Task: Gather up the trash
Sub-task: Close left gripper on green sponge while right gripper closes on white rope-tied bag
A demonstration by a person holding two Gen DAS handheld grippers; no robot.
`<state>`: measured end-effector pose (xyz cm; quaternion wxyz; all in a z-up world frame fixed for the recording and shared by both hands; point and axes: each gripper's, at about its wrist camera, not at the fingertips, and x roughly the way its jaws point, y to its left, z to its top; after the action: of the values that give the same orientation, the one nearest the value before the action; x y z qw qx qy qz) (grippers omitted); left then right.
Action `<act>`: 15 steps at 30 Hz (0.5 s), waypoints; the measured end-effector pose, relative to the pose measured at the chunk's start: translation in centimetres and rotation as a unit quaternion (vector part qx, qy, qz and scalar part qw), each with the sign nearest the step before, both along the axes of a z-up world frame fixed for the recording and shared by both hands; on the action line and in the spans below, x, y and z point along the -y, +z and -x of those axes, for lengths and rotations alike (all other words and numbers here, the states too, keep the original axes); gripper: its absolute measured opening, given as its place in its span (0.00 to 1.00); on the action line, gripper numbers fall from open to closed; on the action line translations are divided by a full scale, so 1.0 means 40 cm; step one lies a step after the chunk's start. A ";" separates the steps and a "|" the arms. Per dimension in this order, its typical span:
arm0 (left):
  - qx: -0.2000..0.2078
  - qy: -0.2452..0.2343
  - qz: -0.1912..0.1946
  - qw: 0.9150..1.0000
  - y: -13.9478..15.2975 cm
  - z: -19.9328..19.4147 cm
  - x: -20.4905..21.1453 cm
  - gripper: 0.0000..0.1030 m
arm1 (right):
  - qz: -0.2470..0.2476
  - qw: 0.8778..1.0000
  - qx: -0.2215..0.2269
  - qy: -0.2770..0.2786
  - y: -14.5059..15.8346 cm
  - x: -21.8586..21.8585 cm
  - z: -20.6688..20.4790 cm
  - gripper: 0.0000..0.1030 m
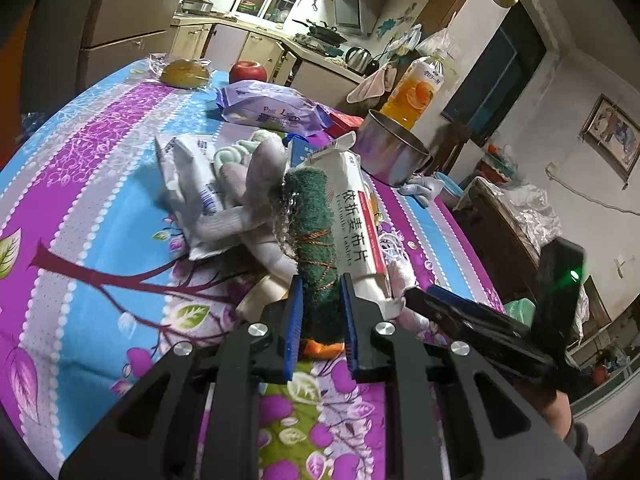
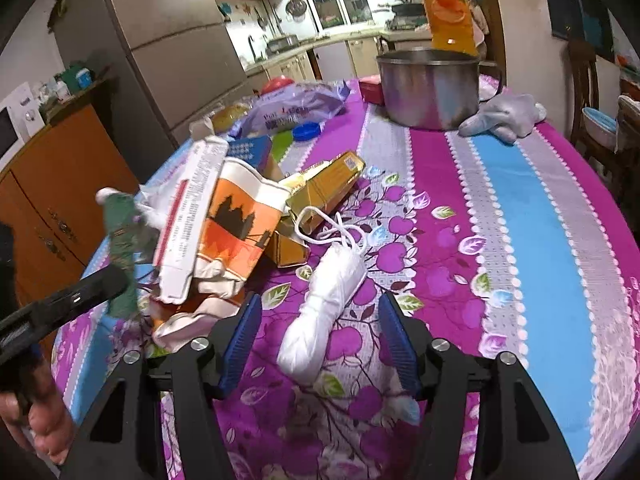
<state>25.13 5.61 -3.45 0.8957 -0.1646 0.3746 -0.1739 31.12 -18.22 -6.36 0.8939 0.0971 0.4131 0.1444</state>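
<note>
Two grippers work over a cluttered pile on the flowered tablecloth. On the left, the left gripper is clenched on the near end of a green scouring pad, which lies against a white medicine box and a grey glove. Judged by its look, the pad is light, soft and springy; a grip across its narrow width should hold, though loose fibres may snag neighbouring litter. To the right, the right gripper stands released, its blue pads straddling a white rolled plastic bag without touching it. That roll appears light, slick and compressible; take it mid-body, clear of the looped cord. Beyond sits a steel pot.
</note>
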 end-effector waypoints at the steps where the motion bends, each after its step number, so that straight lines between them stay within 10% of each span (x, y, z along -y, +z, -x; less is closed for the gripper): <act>1: 0.002 0.001 -0.003 1.000 0.000 0.004 -0.002 0.16 | 0.002 1.000 -0.005 0.000 -0.006 -0.004 -0.009 0.54; 9: 0.002 0.011 -0.011 1.000 -0.016 0.010 -0.011 0.15 | 0.011 1.000 0.005 -0.015 -0.024 -0.007 -0.009 0.22; 15: 0.036 0.025 -0.027 0.999 0.018 0.048 -0.007 0.15 | 0.000 0.997 0.065 -0.039 0.029 0.032 0.077 0.20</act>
<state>23.19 5.91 -2.72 0.9167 -0.1430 0.3429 -0.1472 28.04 -19.50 -5.20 0.9237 0.1039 0.3502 0.1158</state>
